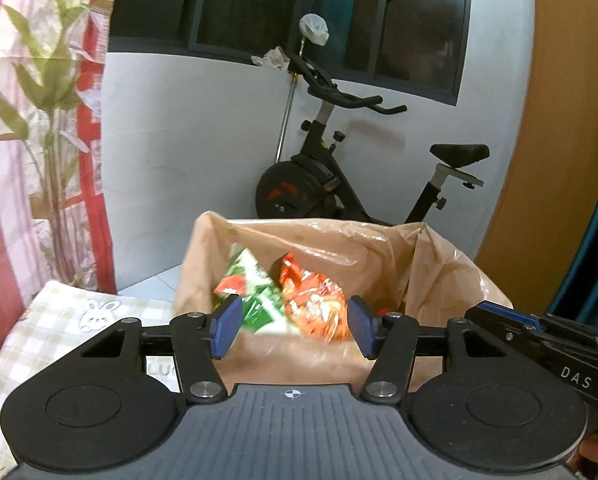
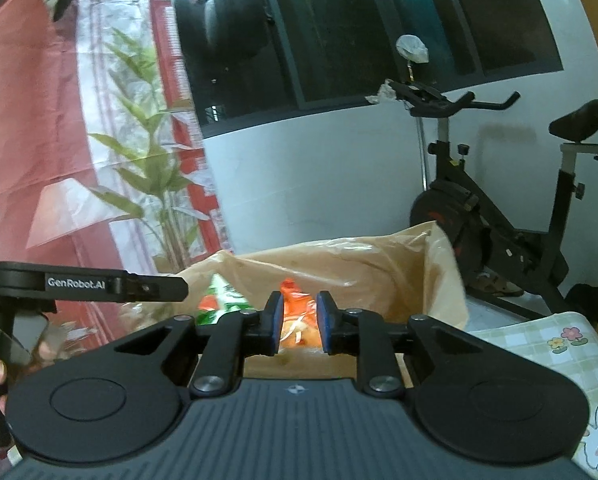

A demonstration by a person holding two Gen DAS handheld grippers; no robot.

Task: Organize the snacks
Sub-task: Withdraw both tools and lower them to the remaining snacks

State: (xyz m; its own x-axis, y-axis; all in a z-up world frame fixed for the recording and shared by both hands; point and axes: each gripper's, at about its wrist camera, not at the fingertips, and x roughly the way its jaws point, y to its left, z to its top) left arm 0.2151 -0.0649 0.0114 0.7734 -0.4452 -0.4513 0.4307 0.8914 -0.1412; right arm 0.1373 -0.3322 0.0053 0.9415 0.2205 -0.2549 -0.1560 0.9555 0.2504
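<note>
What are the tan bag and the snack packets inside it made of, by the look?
Tan bag: likely thin plastic film; translucent, crinkled, glossy highlights. Orange packet and green-and-white packet: probably printed plastic or foil wrap, shiny and creased, though blurred.

**A room in a home**

An exercise bike [image 1: 363,168] stands against a white wall below a dark window [image 1: 283,8]. A red-and-white curtain [image 1: 39,120] printed with green leaves hangs at one side. The worktop wears a checked cloth [image 2: 559,352] with cartoon rabbits and flowers.
</note>
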